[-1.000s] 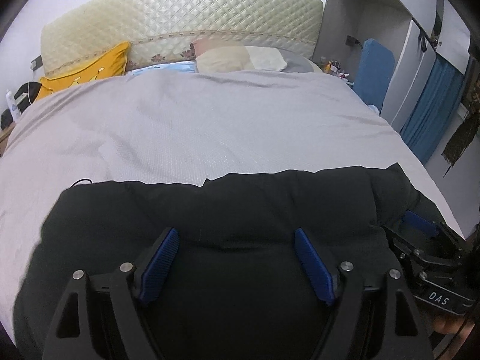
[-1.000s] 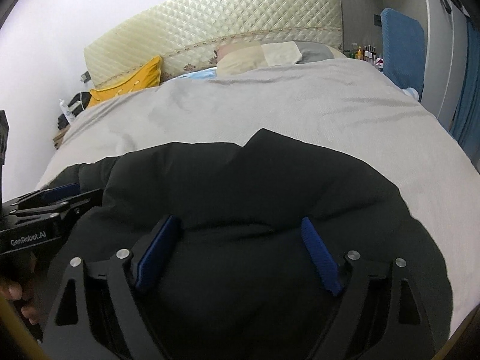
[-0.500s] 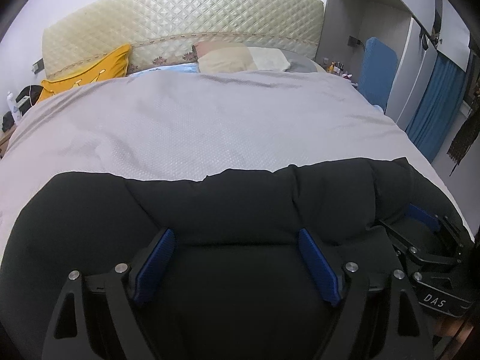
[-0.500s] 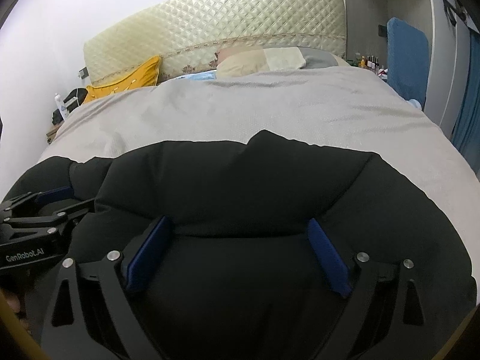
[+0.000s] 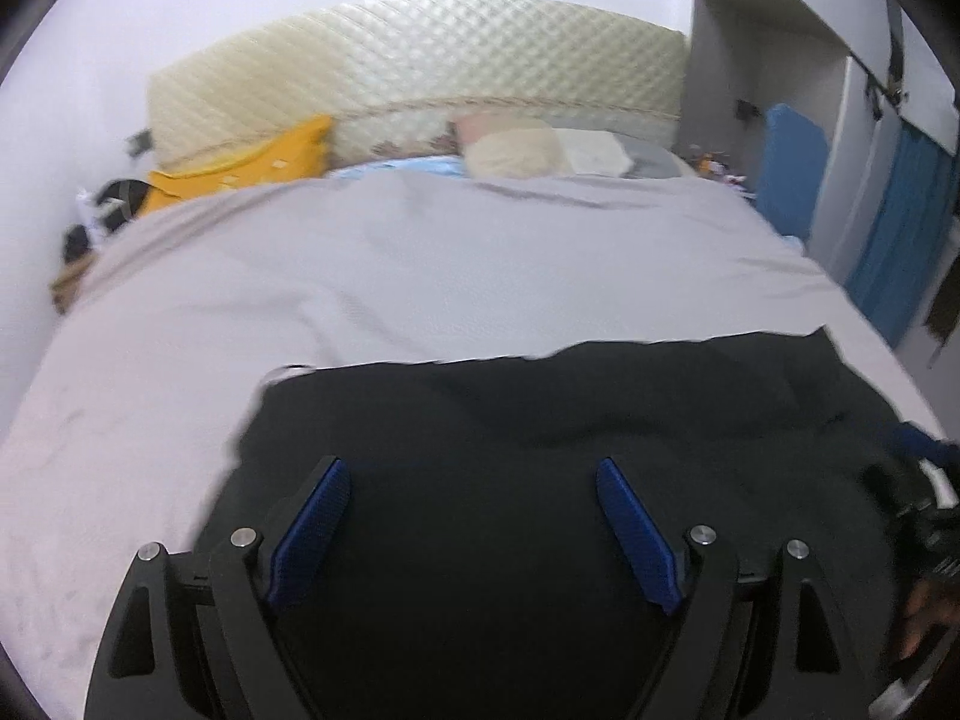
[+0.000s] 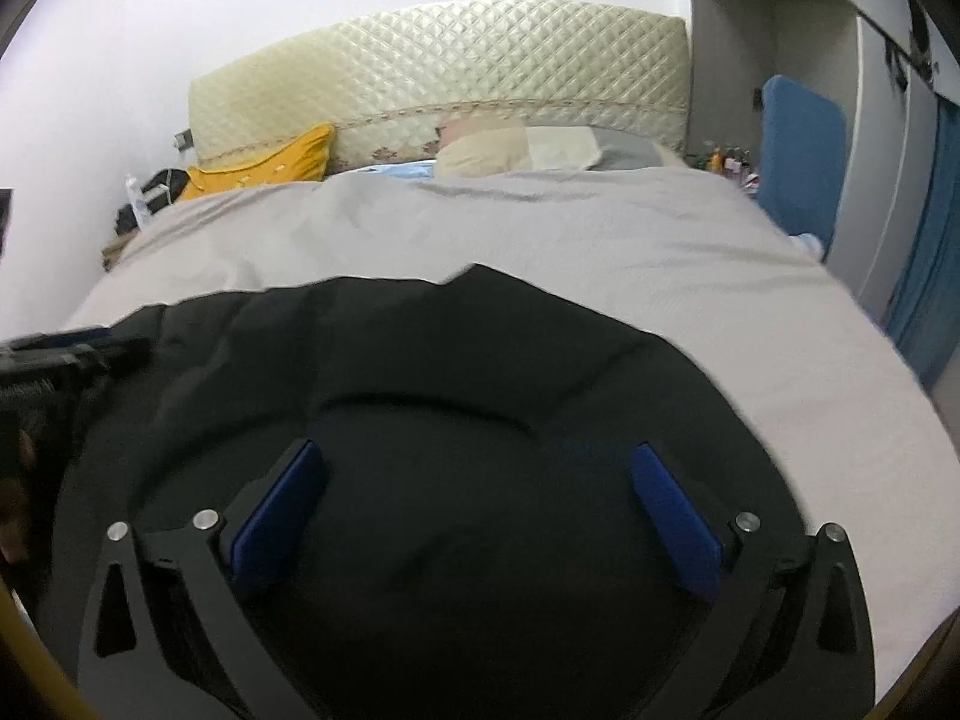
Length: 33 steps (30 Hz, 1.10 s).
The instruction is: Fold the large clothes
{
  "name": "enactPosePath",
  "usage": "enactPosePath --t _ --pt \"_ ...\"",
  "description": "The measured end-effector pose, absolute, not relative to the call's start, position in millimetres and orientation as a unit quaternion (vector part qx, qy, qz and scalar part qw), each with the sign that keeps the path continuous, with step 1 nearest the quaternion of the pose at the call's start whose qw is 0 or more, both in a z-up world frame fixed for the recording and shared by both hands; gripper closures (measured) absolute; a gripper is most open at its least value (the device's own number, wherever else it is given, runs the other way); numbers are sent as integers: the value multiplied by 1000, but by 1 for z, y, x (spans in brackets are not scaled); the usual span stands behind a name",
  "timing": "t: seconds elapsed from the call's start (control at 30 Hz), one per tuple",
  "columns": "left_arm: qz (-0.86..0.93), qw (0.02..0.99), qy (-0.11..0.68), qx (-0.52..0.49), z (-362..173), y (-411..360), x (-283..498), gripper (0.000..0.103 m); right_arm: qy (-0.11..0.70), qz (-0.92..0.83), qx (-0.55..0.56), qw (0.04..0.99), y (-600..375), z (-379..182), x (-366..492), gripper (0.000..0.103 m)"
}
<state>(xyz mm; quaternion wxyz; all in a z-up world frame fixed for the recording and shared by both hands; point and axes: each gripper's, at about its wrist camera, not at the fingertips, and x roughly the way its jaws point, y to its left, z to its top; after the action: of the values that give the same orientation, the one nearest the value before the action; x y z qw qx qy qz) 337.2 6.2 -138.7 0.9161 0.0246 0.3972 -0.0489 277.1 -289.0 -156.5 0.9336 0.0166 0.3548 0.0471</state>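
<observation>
A large black padded garment [image 5: 540, 420] lies across the near end of the grey bed [image 5: 420, 264]; it also shows in the right wrist view [image 6: 456, 372]. My left gripper [image 5: 471, 474] is open, its blue pads spread wide just above the garment's left part. My right gripper [image 6: 477, 459] is open over the garment's right part. Nothing sits between either pair of pads except the cloth below. The right gripper shows at the right edge of the left wrist view [image 5: 918, 498]; the left gripper shows at the left edge of the right wrist view [image 6: 60, 354].
A quilted cream headboard [image 5: 420, 60], a yellow cushion [image 5: 252, 171] and beige pillows [image 5: 528, 147] are at the bed's far end. A blue chair [image 6: 801, 138] and wardrobe with blue curtain [image 5: 900, 228] stand to the right. Clutter sits on a bedside stand [image 6: 144, 198] at left.
Both grippers have risen and tilted up, showing more wall and headboard. The garment's left edge now lies further right in the left wrist view. Both grippers stay open.
</observation>
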Motion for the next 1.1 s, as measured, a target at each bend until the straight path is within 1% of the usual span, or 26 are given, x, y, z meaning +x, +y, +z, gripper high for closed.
enactPosePath --t 0.17,0.23,0.37,0.53,0.67,0.83,0.9,1.1 --pt "-28 915 400 44 -149 31 327 19 361 30 3 932 -301 -161 272 0" --pt "-37 911 408 38 -158 35 330 19 367 26 5 930 -305 -170 276 0" --pt "-41 911 408 46 -169 29 336 18 371 25 13 928 -307 -183 280 0" --pt "-41 913 404 37 -170 29 336 18 367 29 25 930 -310 -187 280 0" --pt "-30 915 400 34 -162 30 328 18 369 16 18 929 -308 -180 277 0" --pt "-40 925 377 19 -122 20 310 17 347 5 16 938 -307 -142 263 0" --pt "-38 933 358 14 -99 13 297 13 327 3 20 945 -307 -124 253 0" --pt "-44 949 311 15 -33 -13 249 12 263 17 26 964 -300 -50 211 0"
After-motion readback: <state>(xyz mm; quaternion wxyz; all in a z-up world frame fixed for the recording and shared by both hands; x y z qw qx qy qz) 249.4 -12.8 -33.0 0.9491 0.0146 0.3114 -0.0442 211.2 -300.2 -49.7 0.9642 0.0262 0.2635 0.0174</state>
